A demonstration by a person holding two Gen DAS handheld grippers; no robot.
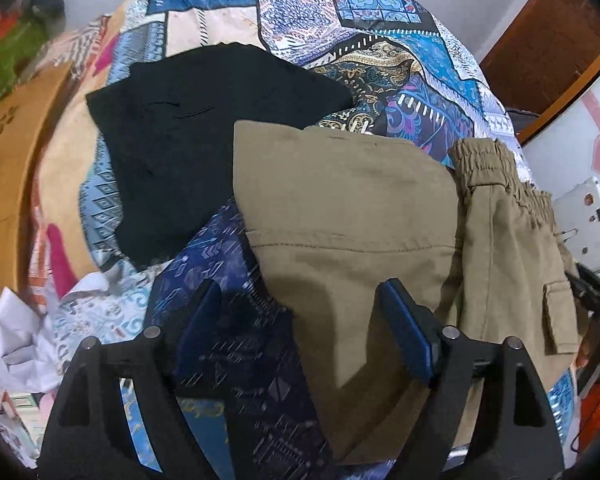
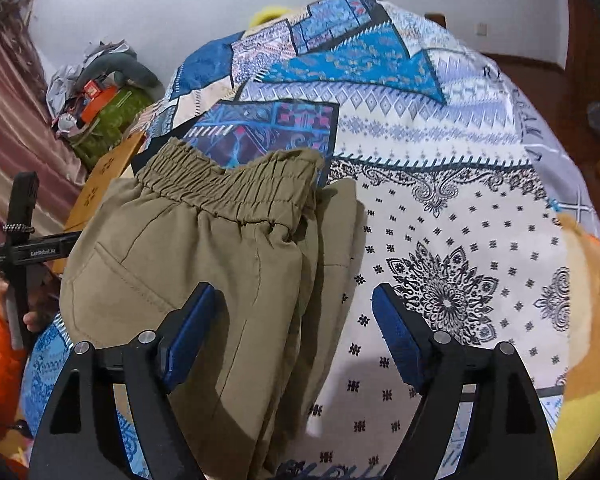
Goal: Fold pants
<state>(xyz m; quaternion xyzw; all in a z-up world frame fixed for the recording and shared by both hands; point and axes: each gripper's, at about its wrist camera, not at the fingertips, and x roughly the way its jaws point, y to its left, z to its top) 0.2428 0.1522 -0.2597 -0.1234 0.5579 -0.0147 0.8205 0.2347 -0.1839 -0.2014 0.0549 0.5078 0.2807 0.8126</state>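
Observation:
Khaki pants (image 1: 360, 216) lie folded on the patterned bedspread (image 1: 228, 24), elastic waistband (image 1: 488, 160) to the right. In the right wrist view the pants (image 2: 204, 264) lie at left, waistband (image 2: 228, 184) farthest from me. My left gripper (image 1: 300, 308) is open above the pants' near edge, holding nothing. My right gripper (image 2: 296, 308) is open over the pants' right edge, holding nothing. The left gripper's body (image 2: 24, 240) shows at far left in the right wrist view.
A folded black garment (image 1: 204, 132) lies beyond the khaki pants on the bedspread (image 2: 460, 200). A cardboard box (image 1: 8, 184) stands at the bed's left. Clutter (image 2: 96, 92) sits by the wall. A yellow-orange plush (image 2: 592, 340) lies at right.

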